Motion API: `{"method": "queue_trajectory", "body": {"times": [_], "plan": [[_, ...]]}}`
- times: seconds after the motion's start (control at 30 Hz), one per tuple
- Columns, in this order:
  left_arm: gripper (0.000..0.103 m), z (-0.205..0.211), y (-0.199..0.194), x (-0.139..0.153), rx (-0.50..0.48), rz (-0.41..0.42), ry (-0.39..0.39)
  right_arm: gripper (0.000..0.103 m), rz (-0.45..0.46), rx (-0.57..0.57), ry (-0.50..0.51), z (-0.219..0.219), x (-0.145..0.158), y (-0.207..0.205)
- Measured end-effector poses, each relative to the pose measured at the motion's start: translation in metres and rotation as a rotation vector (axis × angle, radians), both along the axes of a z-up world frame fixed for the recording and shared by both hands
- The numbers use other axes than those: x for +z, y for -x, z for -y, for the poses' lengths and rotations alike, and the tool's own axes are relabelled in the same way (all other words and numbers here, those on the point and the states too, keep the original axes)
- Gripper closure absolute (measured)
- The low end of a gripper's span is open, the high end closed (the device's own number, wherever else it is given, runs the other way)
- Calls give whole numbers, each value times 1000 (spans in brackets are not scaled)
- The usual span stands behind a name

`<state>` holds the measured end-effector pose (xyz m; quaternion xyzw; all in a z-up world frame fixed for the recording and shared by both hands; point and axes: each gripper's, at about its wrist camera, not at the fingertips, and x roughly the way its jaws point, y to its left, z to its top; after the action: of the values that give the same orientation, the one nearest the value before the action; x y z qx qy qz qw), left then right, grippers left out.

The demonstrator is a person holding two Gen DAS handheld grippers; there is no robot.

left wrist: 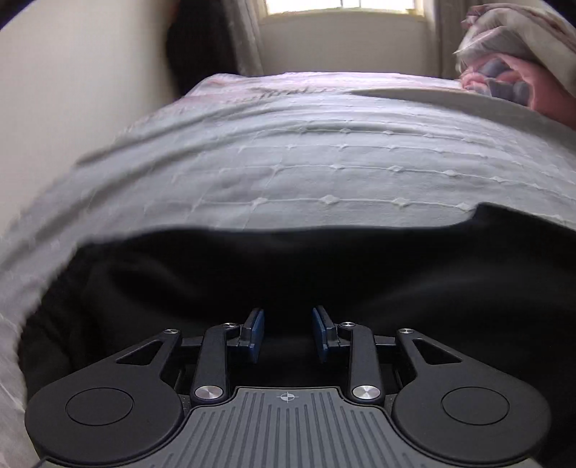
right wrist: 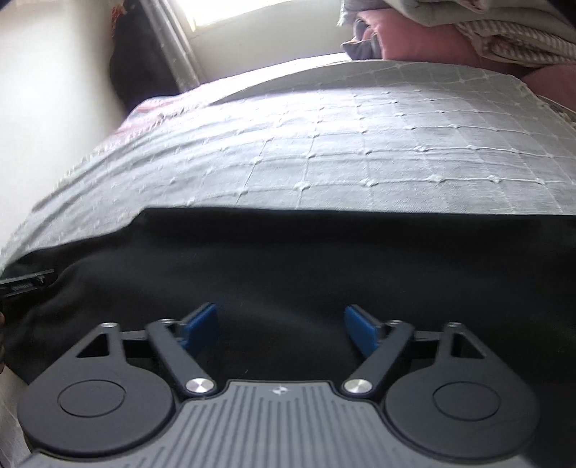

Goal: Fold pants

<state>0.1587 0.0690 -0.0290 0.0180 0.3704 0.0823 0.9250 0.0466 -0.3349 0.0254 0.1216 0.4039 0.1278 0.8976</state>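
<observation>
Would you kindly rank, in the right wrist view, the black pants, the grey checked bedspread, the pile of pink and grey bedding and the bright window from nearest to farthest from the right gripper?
1. Black pants, directly under the right gripper.
2. Grey checked bedspread, just beyond the pants.
3. Pile of pink and grey bedding, upper right.
4. Bright window, upper left, beyond the bed.

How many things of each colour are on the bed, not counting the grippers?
Black: 1, the pants
Grey: 1, the bedspread
Pink and grey mixed: 1, the pile of bedding
Total: 3
</observation>
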Motion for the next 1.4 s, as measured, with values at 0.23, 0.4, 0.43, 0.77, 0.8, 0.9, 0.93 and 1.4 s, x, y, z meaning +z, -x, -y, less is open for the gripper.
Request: {"method": "queue_trajectory", "body": {"times": [0.23,0.4,0.43,0.77,0.8,0.9,0.93,1.4], "plan": [[72,-1,4,4,8,9,-10,0,16,61,166,-24,-8,2],[72,-4,17,6,39,15,11,0,43,56,189,-27,-14,-2],[72,-6,22,6,52,21,17,0,43,60,191,-26,-15,-3],[72,-22,30,6,86,27,63,0,-27,-49,206,31,-11,2],[72,-23,30,5,85,27,62,0,-32,-84,194,48,-13,5],[72,-24,31,6,81,22,58,0,-33,-177,149,105,-16,21],[72,-25,32,6,83,19,58,0,-30,-205,146,126,-18,28],[72,-40,62,13,67,2,28,0,-5,-287,303,165,-29,65]]}}
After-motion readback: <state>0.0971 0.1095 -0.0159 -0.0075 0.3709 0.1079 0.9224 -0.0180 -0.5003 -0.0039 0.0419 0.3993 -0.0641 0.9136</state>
